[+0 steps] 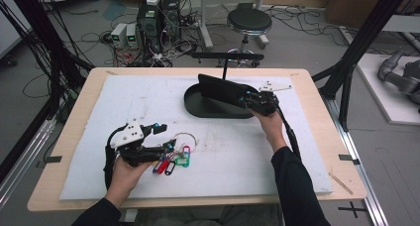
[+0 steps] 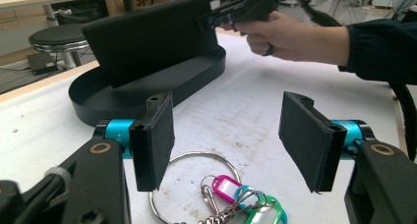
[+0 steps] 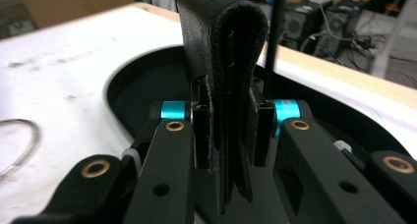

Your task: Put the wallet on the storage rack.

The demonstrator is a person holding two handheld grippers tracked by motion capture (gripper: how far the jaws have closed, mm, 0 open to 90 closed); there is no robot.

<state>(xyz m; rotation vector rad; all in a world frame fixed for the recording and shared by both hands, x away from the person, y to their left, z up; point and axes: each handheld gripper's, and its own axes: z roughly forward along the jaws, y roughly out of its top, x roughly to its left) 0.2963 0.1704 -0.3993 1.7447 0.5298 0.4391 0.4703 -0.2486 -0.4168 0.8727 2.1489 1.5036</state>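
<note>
The right gripper (image 1: 247,100) clamps a folded black leather wallet (image 1: 220,91) over the black oval tray (image 1: 198,108). The left gripper (image 2: 231,140) hovers unclenched above a metal ring of coloured key tags (image 2: 231,197).

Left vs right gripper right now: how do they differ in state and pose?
The left gripper has its jaws wide apart with nothing between them; the right gripper is clamped on a folded black wallet. The left sits low by the key ring with its coloured tags; the right holds the wallet upright over the black oval tray. Both are hand-held, with black pads and blue fittings.
</note>
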